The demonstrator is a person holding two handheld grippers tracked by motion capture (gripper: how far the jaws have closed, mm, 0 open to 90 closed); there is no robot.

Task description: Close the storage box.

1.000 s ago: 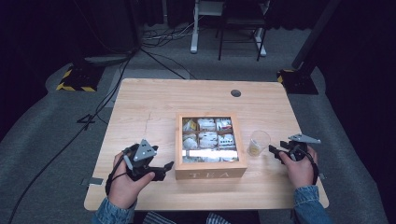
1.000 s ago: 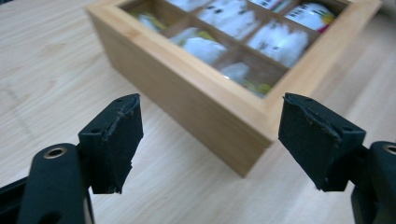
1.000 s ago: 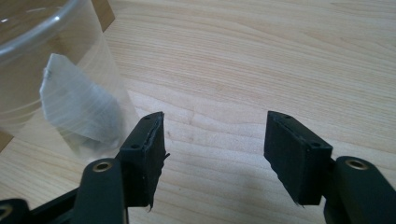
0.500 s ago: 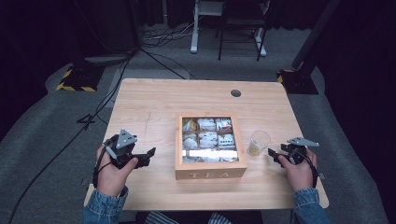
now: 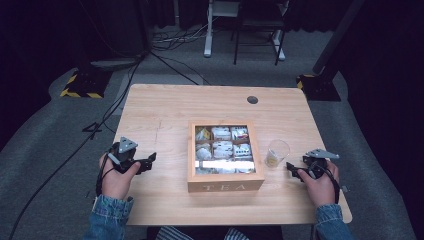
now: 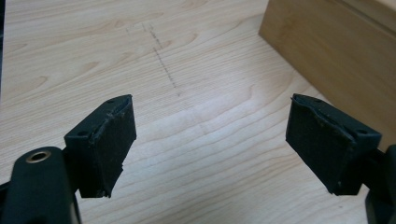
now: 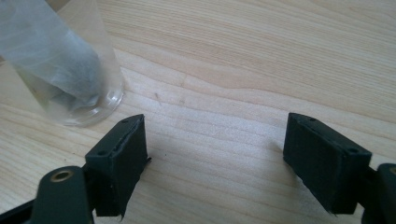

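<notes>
A wooden tea box (image 5: 225, 186) marked TEA stands open at the table's middle, with tea bags in its compartments. A clear glass (image 5: 276, 152) with a tea bag inside stands just right of it. My left gripper (image 5: 150, 161) rests low over the table left of the box, pointing toward it. Its jaws have just been opening and stand wide, with bare wood between them (image 6: 210, 126). My right gripper (image 5: 292, 170) sits right of the glass. Its jaws have also just been opening, and nothing is between them (image 7: 215, 140). The glass (image 7: 70, 70) is beyond its left jaw.
The box's side wall (image 6: 336, 46) rises ahead and to the right of the left gripper. A round cable hole (image 5: 252, 99) sits near the table's far edge. Bare wood lies to the left of the box and behind it. Chair legs and cables are on the floor beyond the table.
My left hand has drawn leftward away from the box's front corner and sunk toward the table. The right hand has stayed beside the glass.
</notes>
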